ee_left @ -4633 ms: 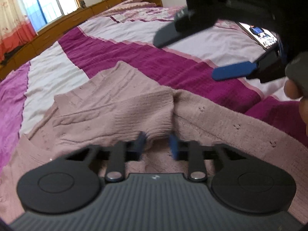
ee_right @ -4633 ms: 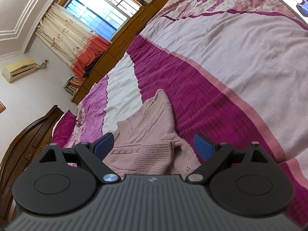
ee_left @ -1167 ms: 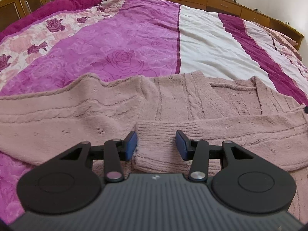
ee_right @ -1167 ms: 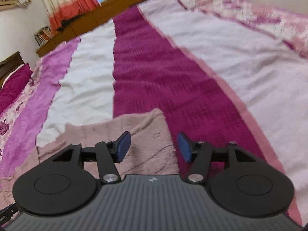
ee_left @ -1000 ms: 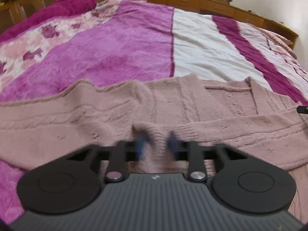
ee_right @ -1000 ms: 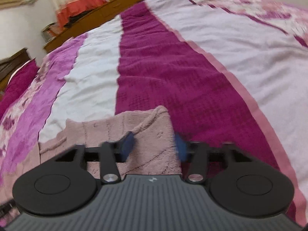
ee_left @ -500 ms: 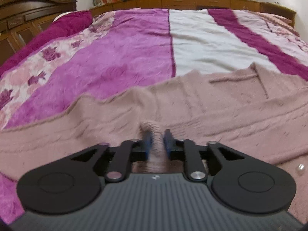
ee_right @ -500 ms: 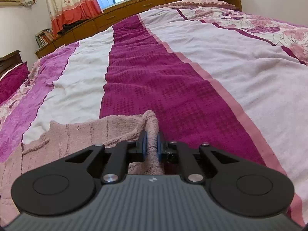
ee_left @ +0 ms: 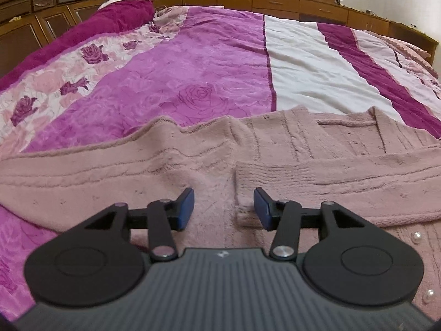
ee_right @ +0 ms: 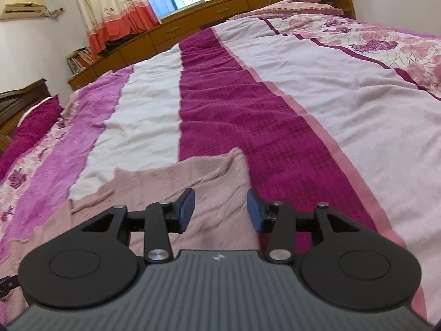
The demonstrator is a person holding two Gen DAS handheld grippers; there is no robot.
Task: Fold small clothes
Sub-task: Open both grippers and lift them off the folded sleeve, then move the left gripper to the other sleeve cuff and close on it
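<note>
While a pale pink knitted cardigan (ee_left: 176,171) lies flat across the near part of a striped magenta bedspread (ee_left: 209,63), the folding looks only begun. One sleeve (ee_left: 325,182) is laid over the body, cuff near the middle; the other side and the final fold appear left to do. The garment's long axis runs left to right across the bed, neckline toward the far edge. The left gripper (ee_left: 223,208) and right gripper (ee_right: 220,209) have just been opening; both stand released over the knit, gripping nothing.
</note>
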